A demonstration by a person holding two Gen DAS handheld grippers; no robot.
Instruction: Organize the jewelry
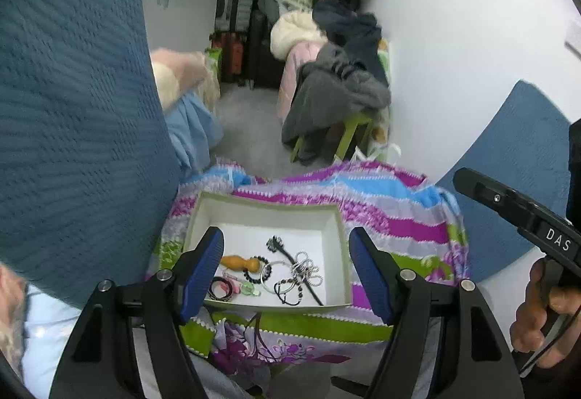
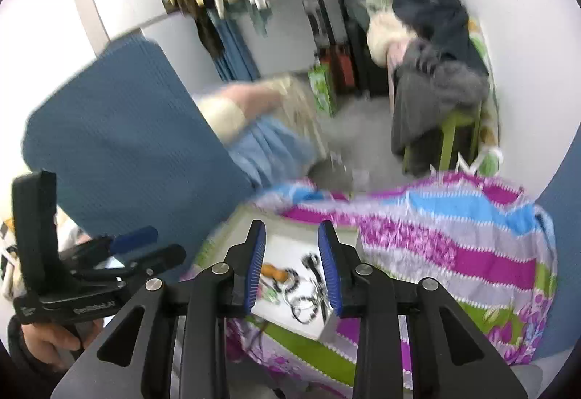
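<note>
Left tongs (image 1: pixel 287 268) spread wide and empty, hovering over a shallow white tray (image 1: pixel 328 217). Inside the tray, between the blue pads, lies tangled jewelry (image 1: pixel 290 270): bead bracelets, rings, a black hairpin, an orange wooden piece at 9 o'clock. Right tongs (image 2: pixel 292 268) part-open, empty. Striped cloth (image 1: pixel 392 210) beneath the tray; clothes pile (image 1: pixel 337 79) at 12 o'clock.

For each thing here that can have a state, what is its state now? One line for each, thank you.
Left tongs: open wide, empty, above the box.
Right tongs: open, narrower gap, empty, above the box.
Box: lid off, holding jewelry, resting on the striped cloth.
Bracelets: lying loose, overlapping in a heap.
Hairpin: lying flat across the heap.
Wooden piece: lying on its side.
</note>
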